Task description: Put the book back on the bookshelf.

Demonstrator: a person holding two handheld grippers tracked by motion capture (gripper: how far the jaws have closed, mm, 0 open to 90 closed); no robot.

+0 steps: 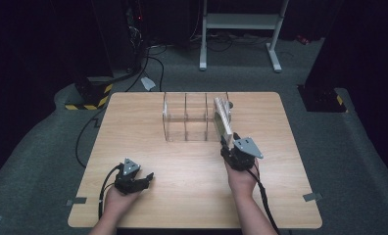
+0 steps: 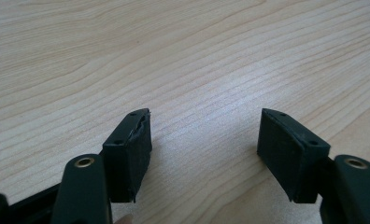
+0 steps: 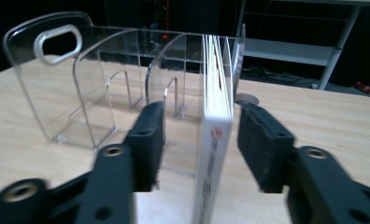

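Observation:
A clear acrylic rack point(image 1: 187, 117) with several upright dividers stands at the back middle of the wooden table point(image 1: 133, 127). A thin white book point(image 1: 223, 117) stands upright in the rack's rightmost slot, spine toward me. My right gripper point(image 1: 230, 142) is open, one jaw on each side of the book's spine point(image 3: 213, 154) with a gap at either side. The rack's handle cut-out point(image 3: 57, 39) shows at the left of the right gripper view. My left gripper point(image 1: 145, 178) rests open at the table's front left, with bare wood between its fingers point(image 2: 131, 149).
A small round grey object point(image 1: 231, 104) lies on the table just behind the rack's right end. Beyond the table's far edge, a white metal stand point(image 1: 241, 22) and cables point(image 1: 148, 63) are on the dark floor.

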